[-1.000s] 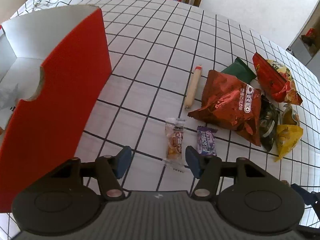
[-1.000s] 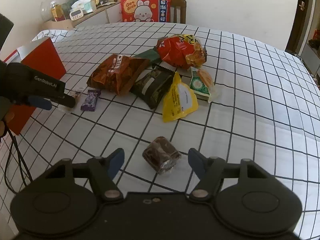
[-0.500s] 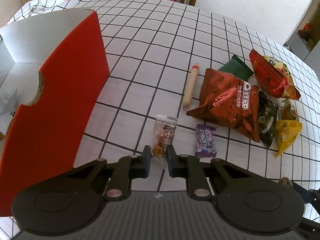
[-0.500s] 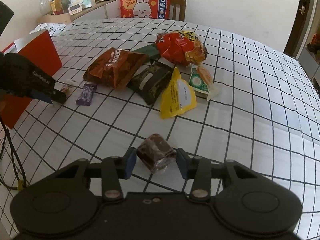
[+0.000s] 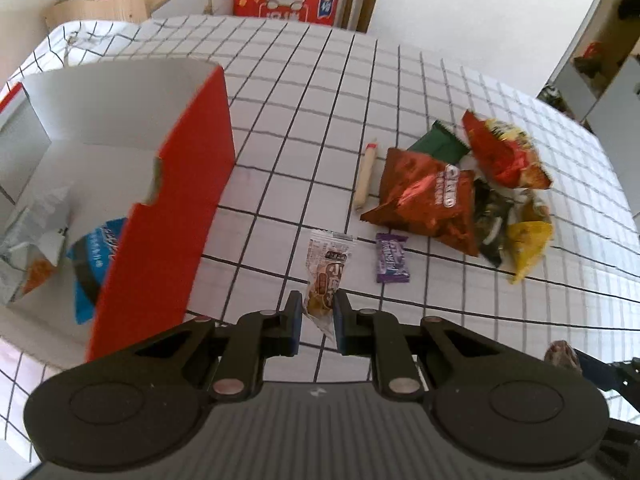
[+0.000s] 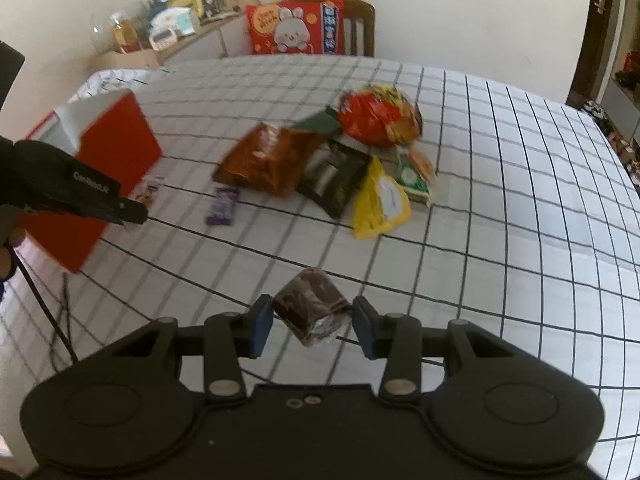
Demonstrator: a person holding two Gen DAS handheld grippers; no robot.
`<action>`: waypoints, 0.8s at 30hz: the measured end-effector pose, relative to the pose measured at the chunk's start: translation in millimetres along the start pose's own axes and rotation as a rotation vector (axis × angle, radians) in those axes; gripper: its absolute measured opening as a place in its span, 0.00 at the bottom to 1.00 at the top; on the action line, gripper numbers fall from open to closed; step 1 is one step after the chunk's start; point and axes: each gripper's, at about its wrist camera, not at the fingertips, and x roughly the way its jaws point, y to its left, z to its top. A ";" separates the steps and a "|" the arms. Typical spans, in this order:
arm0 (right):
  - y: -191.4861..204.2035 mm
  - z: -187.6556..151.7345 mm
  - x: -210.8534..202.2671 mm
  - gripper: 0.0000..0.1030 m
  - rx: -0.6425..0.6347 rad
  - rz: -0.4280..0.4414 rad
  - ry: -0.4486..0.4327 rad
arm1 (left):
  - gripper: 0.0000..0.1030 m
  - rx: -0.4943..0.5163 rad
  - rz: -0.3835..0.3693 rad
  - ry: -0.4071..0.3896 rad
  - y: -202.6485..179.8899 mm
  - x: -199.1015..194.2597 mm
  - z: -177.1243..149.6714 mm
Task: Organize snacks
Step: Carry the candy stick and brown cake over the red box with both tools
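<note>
My left gripper [image 5: 314, 322] is shut on a small clear-wrapped snack [image 5: 326, 270] and holds it above the checked tablecloth, right of the red box [image 5: 168, 216]. My right gripper [image 6: 312, 326] is shut on a brown foil-wrapped cake [image 6: 310, 306], lifted off the table. The left gripper [image 6: 132, 210] also shows in the right wrist view, beside the red box [image 6: 116, 148]. A purple candy [image 5: 392, 258], a sausage stick [image 5: 366, 174], an Oreo bag [image 5: 426, 196] and a pile of other packets lie to the right.
The box holds a blue packet [image 5: 94, 256] and a silver packet [image 5: 32, 232]. A red-yellow chip bag [image 6: 378, 116], a dark packet [image 6: 334, 178] and a yellow packet [image 6: 380, 202] lie mid-table. A chair with a red cushion [image 6: 296, 26] stands behind the table.
Both grippers closed, the left on the clear-wrapped snack and the right on the brown cake, and both lifted their snacks off the tablecloth.
</note>
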 end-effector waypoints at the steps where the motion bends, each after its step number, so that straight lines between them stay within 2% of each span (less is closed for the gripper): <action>1: 3.5 1.5 -5.3 0.41 -0.001 0.008 -0.009 | 0.15 -0.002 -0.004 -0.004 1.8 -5.7 -0.3; 14: 54.2 25.1 -51.5 0.41 -0.048 0.084 -0.115 | 0.15 -0.033 -0.024 -0.058 43.1 -73.9 -10.6; 24: 105.0 49.0 -59.7 0.41 -0.135 0.151 -0.145 | 0.15 -0.081 -0.019 -0.108 91.5 -116.2 -9.6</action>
